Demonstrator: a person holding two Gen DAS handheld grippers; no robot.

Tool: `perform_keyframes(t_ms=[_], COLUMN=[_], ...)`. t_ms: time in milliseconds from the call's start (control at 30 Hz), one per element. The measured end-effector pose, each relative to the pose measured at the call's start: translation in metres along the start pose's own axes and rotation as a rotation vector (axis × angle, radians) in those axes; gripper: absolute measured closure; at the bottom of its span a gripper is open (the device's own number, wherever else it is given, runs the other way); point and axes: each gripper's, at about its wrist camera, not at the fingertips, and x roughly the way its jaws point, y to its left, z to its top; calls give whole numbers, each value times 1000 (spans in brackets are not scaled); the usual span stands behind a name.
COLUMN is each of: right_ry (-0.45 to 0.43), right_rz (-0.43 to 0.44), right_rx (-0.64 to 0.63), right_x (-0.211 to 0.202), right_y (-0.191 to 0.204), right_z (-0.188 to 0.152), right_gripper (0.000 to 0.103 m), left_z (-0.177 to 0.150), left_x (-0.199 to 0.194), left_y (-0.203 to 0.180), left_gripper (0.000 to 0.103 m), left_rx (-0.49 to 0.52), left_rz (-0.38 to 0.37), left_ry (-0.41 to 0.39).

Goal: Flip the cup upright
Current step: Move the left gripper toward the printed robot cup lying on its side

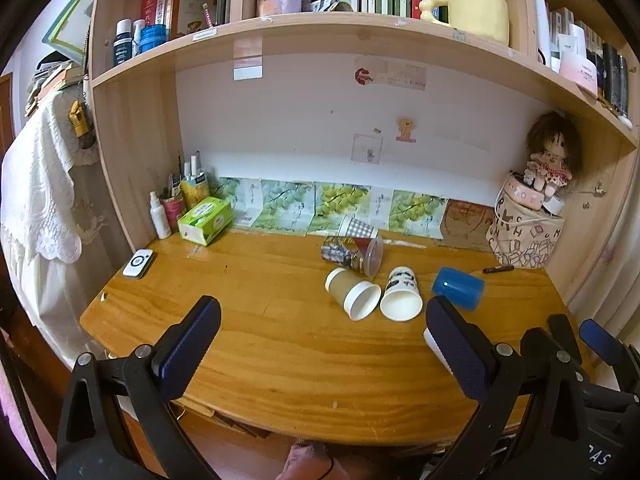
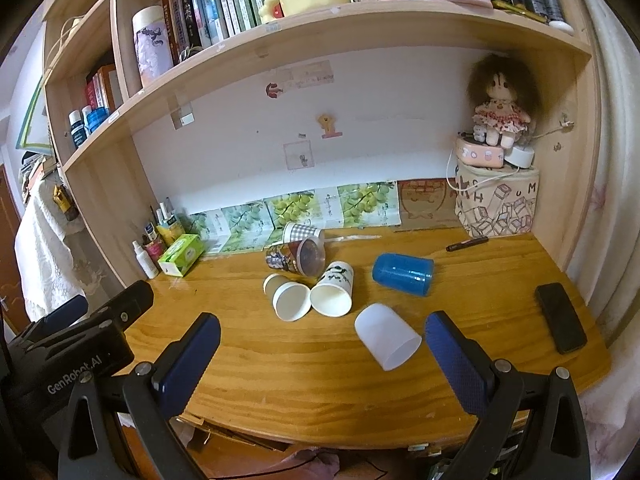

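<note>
- Left tool (image 1: pixel 322 344) hovers over the worktop (image 1: pixel 240 320), fingers spread wide, holding nothing.
- Ahead of it, a tan cup (image 1: pixel 352 293) and a white printed cup (image 1: pixel 401 294) lie on their sides, touching.
- Beyond them lie a clear cup (image 1: pixel 354 255) and a checked cup (image 1: pixel 357 227).
- A blue cup (image 2: pixel 403 273) lies ahead of the right tool (image 2: pixel 322 344).
- A white cup (image 2: pixel 387 336) lies between the right tool's wide-spread fingers, untouched.
</note>
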Motion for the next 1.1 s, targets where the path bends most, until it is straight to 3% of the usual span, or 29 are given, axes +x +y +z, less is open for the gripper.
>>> perform_keyframes(t_ms=[233, 433, 900, 1100], right_ry=[-23, -18, 78, 140], right_rz=[-23, -31, -27, -50], right_rx=[-2, 6, 9, 8], right_x=[16, 43, 135, 175], right_y=[3, 5, 10, 7], right_z=[15, 30, 71, 83], right_gripper=[0, 0, 0, 0], left_z=[16, 35, 81, 98], left_x=[21, 54, 173, 237], left_y=[3, 4, -3, 4], left_gripper=[1, 1, 1, 1], left_rx=[5, 17, -4, -122], left_rz=[-29, -58, -116, -160], left_ry=[-19, 10, 253, 405])
